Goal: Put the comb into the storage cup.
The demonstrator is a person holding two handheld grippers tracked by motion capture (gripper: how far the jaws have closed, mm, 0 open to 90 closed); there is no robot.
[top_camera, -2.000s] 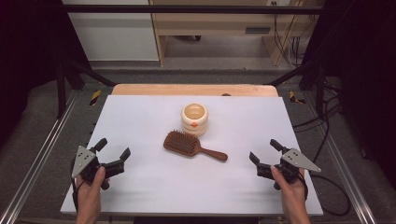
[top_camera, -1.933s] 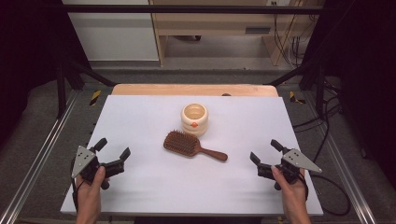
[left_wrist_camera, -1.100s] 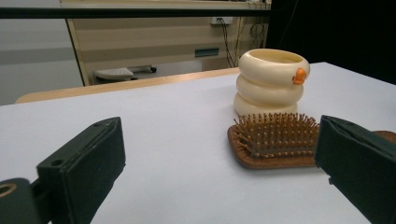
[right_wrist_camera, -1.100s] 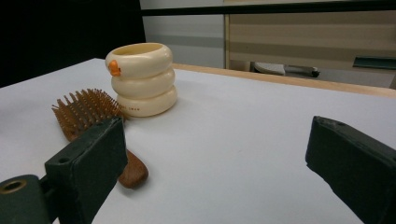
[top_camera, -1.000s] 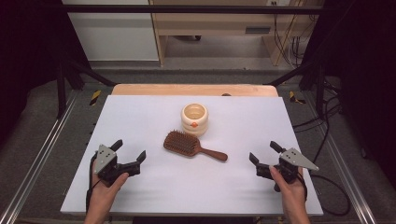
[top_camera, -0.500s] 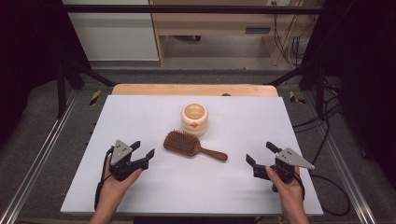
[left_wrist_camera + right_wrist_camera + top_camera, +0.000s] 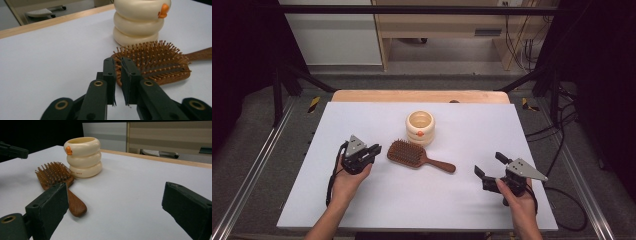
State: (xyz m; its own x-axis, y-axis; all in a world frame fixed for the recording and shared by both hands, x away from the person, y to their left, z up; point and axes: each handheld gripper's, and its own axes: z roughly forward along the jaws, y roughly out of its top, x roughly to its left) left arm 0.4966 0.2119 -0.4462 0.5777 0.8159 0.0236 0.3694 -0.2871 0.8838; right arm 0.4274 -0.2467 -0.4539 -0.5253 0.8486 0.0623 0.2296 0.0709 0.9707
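Nearest the person, the right gripper (image 7: 490, 165) rests low at the right of the white table (image 7: 362, 200), its jaws spread wide with nothing between them; the right gripper view looks between those jaws toward the brush handle. Slightly farther in, at the left, the left gripper (image 7: 376, 149) is held just beside the head of the wooden hairbrush (image 7: 418, 157). Its jaws have just been closing and now stand nearly together with only a thin slit between them. In the left gripper view the fingertips (image 7: 109, 65) sit at the rim of the brush head, but nothing is caught between them, and whether they touch the rim cannot be told. The hairbrush lies flat near the table's middle, bristles up, its head toward the left gripper and its handle angled toward the right one. Just behind the brush head stands a cream ringed cup (image 7: 420, 127) with a small orange knob on its side, upright and close to the brush. Beyond it runs the table's wooden far edge (image 7: 422, 95).
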